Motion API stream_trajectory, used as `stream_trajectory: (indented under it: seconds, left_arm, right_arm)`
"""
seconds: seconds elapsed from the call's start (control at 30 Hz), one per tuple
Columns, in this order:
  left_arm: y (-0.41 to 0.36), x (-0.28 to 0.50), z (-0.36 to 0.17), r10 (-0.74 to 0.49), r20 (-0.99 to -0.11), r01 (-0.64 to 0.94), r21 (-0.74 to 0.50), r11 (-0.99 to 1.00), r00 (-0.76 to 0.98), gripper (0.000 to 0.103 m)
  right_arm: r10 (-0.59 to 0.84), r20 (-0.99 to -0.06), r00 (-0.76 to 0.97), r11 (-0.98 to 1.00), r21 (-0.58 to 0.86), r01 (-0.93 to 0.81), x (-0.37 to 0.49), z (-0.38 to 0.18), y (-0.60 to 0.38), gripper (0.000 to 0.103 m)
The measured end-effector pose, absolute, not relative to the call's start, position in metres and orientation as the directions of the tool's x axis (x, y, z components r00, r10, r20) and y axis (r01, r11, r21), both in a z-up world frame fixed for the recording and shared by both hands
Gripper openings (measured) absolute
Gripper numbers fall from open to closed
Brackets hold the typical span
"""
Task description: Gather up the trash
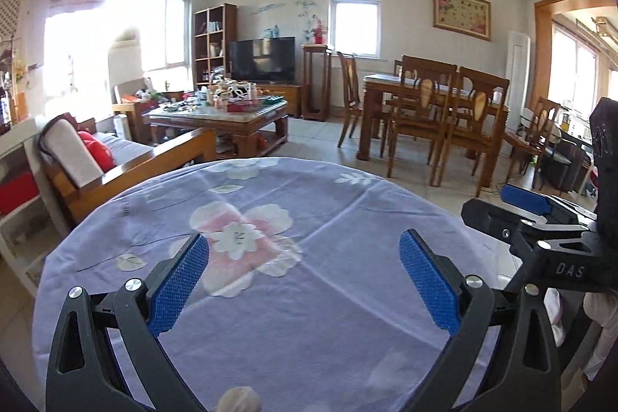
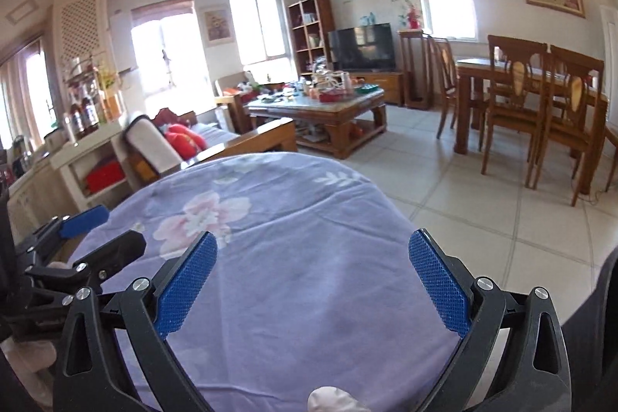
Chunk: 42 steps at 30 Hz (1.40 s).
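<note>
Both grippers (image 1: 304,277) (image 2: 312,280) gape over tablecloth (image 1: 328,203)

Both views forward over tablecloth (image 1: 309,211)

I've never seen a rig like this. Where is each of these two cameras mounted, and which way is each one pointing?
Left wrist view: sits on the left gripper, facing forward over the floral tablecloth into the living room; its own open blue pads frame the view, with the right gripper alongside.
Right wrist view: sits on the right gripper, aimed the same way; the left gripper shows at its left edge.
Shared: tablecloth, coffee table, television, dining table.
</note>
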State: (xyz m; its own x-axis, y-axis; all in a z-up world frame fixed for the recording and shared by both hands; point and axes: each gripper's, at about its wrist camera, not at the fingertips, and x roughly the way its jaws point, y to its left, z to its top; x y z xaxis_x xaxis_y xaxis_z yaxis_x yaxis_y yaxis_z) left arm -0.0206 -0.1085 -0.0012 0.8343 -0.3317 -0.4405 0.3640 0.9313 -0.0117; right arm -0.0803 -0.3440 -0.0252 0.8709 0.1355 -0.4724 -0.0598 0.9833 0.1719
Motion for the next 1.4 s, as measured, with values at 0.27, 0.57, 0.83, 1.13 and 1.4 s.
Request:
stream_trajectory:
  seconds: [0.27, 0.57, 0.83, 1.13, 1.4]
  left_arm:
    - [-0.031, -0.012, -0.002, -0.178, -0.404, 0.188, -0.016, 0.982, 0.897, 0.098]
    - [0.013, 0.001, 0.002, -0.010, -0.316, 0.007, -0.013, 1.000, 0.949, 0.098]
    - [0.018, 0.007, 0.001, 0.009, -0.305, -0.016, -0.019, 1.000, 0.952, 0.098]
    - [0.019, 0.006, 0.003, 0.003, -0.295, -0.010, -0.023, 1.000, 0.956, 0.098]
    - [0.020, 0.004, 0.004, 0.001, -0.285, -0.007, -0.021, 1.000, 0.959, 0.098]
  right_arm:
    - [0.203, -0.442, 0.874, 0.974, 0.187, -0.131, -0.037, -0.019, -0.268, 0.098]
    - [0.171, -0.321, 0.931, 0.981, 0.143, -0.131, -0.017, -0.016, -0.238, 0.098]
    - [0.105, -0.251, 0.962, 0.992, 0.094, -0.084, -0.025, -0.011, -0.238, 0.098]
    - [0.090, -0.177, 0.980, 0.995, 0.065, -0.079, -0.048, -0.006, -0.239, 0.098]
    - [0.092, -0.177, 0.980, 0.994, 0.079, -0.079, -0.050, -0.007, -0.246, 0.098]
